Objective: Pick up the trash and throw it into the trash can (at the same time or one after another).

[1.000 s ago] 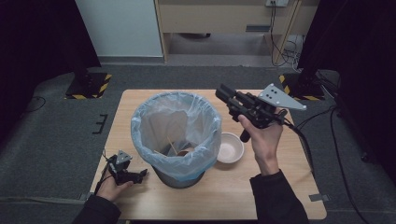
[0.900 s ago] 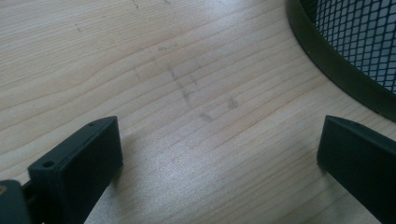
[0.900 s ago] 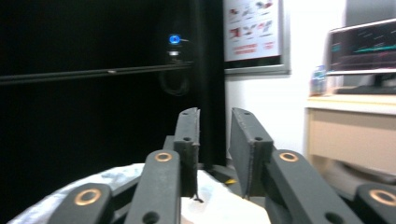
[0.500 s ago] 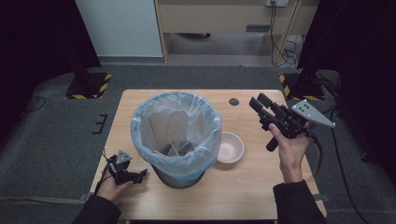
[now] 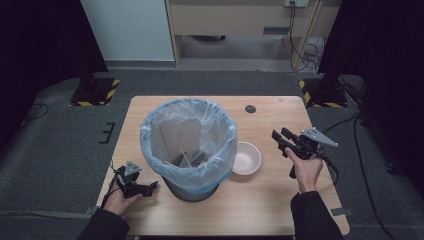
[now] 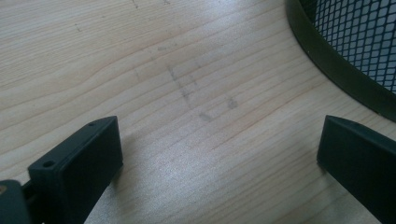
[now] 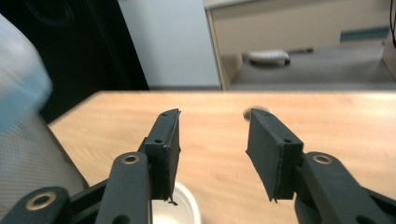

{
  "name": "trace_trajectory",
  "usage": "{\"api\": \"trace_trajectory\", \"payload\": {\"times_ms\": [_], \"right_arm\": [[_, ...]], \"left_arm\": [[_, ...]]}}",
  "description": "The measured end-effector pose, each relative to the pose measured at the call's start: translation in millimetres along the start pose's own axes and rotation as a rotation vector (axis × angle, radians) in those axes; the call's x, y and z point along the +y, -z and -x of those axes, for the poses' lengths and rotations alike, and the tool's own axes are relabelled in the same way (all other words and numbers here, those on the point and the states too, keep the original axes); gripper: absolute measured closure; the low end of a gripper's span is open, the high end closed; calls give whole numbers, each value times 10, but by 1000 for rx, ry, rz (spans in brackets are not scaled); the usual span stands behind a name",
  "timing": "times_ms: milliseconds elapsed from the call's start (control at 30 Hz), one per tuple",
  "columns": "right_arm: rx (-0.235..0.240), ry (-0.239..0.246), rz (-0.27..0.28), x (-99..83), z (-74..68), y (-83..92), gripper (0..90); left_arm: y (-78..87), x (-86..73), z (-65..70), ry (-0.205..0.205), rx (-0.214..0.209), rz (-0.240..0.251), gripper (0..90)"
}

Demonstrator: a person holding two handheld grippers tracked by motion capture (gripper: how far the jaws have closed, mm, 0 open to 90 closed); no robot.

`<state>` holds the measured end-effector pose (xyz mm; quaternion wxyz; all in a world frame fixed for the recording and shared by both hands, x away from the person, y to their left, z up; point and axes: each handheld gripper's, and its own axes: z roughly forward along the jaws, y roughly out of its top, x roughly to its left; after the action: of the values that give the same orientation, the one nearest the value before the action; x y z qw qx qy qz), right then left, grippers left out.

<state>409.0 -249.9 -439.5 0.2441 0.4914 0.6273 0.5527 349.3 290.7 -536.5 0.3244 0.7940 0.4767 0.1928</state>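
A mesh waste bin (image 5: pixel 189 145) lined with a pale blue bag stands in the middle of the wooden table (image 5: pixel 280 112); sticks and scraps lie inside it. A white bowl (image 5: pixel 247 158) sits just right of the bin. My right gripper (image 5: pixel 279 137) is held above the table's right side, open and empty, pointing toward the far left. Between its jaws the right gripper view shows the gripper (image 7: pixel 212 140), the bowl (image 7: pixel 180 210) below and the bin (image 7: pixel 28 140) at the left. My left gripper (image 5: pixel 154 185) rests low at the front left by the bin's base (image 6: pixel 336 60), open (image 6: pixel 219 154) over bare wood.
A small dark round disc (image 5: pixel 250 108) lies near the table's far edge. Beyond the table are grey carpet, a wooden cabinet (image 5: pixel 240 15) and cables (image 5: pixel 305 55) at the back right. Black stands with yellow-black bases (image 5: pixel 95 90) flank the table.
My right gripper has swung from above the bin's right rim out and down to the table's right side. The left gripper has stayed put.
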Motion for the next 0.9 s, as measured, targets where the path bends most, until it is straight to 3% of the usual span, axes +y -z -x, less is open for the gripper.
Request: {"api": "trace_trajectory", "payload": {"times_ms": [233, 267, 300, 333, 667, 800, 900], "right_arm": [[-5, -2, -93, -272, 24, -156, 510], [-11, 15, -138, -377, 1, -215, 508], [-11, 15, -138, -377, 1, -215, 508], [-6, 25, -187, -464, -33, -275, 509], [28, 72, -337, -666, -111, -454, 499], [50, 50, -393, -742, -111, -510, 547], [64, 35, -405, -755, -126, -523, 588]], "left_arm": [[0, 0, 0, 0, 0, 0, 0], [0, 0, 0, 0, 0, 0, 0], [0, 0, 0, 0, 0, 0, 0], [0, 0, 0, 0, 0, 0, 0], [0, 0, 0, 0, 0, 0, 0], [0, 0, 0, 0, 0, 0, 0], [0, 0, 0, 0, 0, 0, 0]]}}
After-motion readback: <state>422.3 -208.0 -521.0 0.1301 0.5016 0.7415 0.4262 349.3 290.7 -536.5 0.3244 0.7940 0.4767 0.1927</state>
